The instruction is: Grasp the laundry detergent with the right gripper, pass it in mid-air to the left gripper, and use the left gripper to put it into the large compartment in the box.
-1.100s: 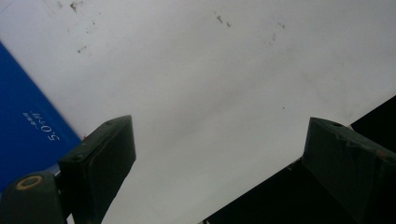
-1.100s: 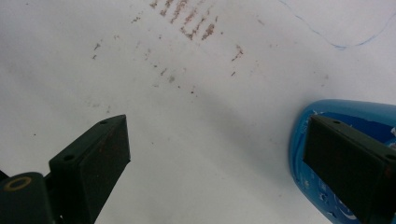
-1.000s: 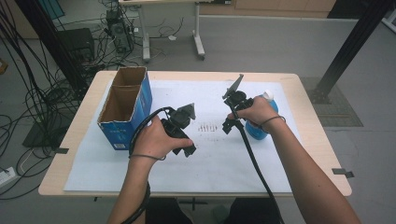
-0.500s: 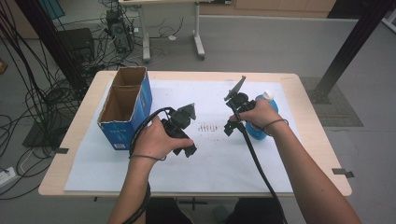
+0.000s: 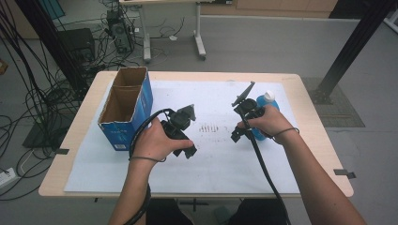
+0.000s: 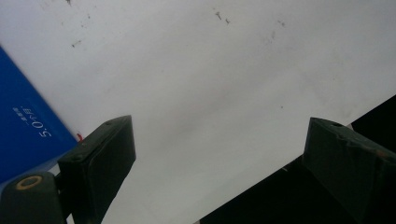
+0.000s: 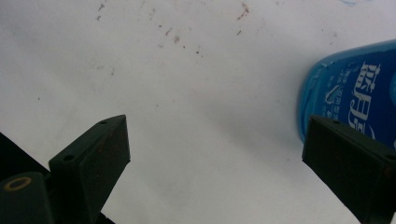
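Observation:
A blue bottle (image 5: 262,102) with a white cap stands on the white sheet (image 5: 216,164) at the right, partly hidden by my right hand. My right gripper (image 5: 244,117) is just left of it. In the right gripper view the right gripper (image 7: 217,130) is open over bare sheet, and the bottle (image 7: 345,88) lies just beyond its right jaw, outside the gap. My left gripper (image 5: 180,129) sits mid-table beside an open blue cardboard box (image 5: 126,133). The left gripper (image 6: 219,135) is open too, with nothing between its jaws and the box (image 6: 23,130) at its left.
Small dark smudges (image 5: 211,127) mark the sheet between the two grippers. The wooden table edge (image 5: 61,183) frames the sheet. Cables and equipment lie on the floor beyond the table's far left corner; a black post stands at the far right.
The right hand and its gripper have drifted slightly right and toward me, staying beside the bottle. The left hand has hardly moved.

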Demonstrator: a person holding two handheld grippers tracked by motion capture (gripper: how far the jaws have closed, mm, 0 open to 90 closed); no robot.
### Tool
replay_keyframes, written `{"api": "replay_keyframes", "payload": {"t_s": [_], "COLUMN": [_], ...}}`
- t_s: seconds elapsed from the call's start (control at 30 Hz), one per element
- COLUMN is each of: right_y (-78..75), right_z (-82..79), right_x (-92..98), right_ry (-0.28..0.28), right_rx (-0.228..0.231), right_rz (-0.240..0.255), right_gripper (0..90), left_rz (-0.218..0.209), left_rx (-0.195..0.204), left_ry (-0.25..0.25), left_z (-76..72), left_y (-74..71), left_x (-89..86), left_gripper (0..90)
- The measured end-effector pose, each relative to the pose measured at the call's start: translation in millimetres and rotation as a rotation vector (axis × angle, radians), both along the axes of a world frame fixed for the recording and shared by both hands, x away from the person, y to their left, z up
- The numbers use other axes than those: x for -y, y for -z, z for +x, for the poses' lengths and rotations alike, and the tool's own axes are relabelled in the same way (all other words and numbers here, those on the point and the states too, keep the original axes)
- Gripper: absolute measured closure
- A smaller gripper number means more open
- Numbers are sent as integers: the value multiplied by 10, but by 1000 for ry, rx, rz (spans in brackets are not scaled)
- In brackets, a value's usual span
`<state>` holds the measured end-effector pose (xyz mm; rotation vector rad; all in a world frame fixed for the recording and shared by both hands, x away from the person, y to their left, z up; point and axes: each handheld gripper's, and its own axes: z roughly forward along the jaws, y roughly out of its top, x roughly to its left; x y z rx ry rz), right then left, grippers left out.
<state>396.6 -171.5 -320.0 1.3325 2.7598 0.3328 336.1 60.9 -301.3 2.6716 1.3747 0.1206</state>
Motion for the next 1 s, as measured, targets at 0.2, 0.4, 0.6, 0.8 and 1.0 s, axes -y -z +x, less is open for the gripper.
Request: {"api": "replay_keyframes", "payload": {"t_s": [0.2, 0.4, 0.6, 0.8, 1.0], "right_y": [13, 61, 114, 204, 258], "right_z": [-82, -154, -229, -277, -338], "right_x": [85, 176, 265, 381, 481], "right_ry": [6, 18, 26, 44, 58], "right_rx": [2, -3, -6, -17, -21], "right_rz": [-7, -5, -4, -4, -9], "right_gripper": [78, 78, 77, 78, 78], "left_rz": [-10, -15, -18, -23, -25], "left_rx": [0, -1, -3, -5, -9], "left_ry": [-2, -2, -4, -8, -2], "left_z": [-3, -10, -11, -10, -15], "left_y": [-8, -8, -2, 19, 32], "left_x": [-9, -20, -30, -30, -9], "left_gripper": [98, 97, 98, 98, 98]}}
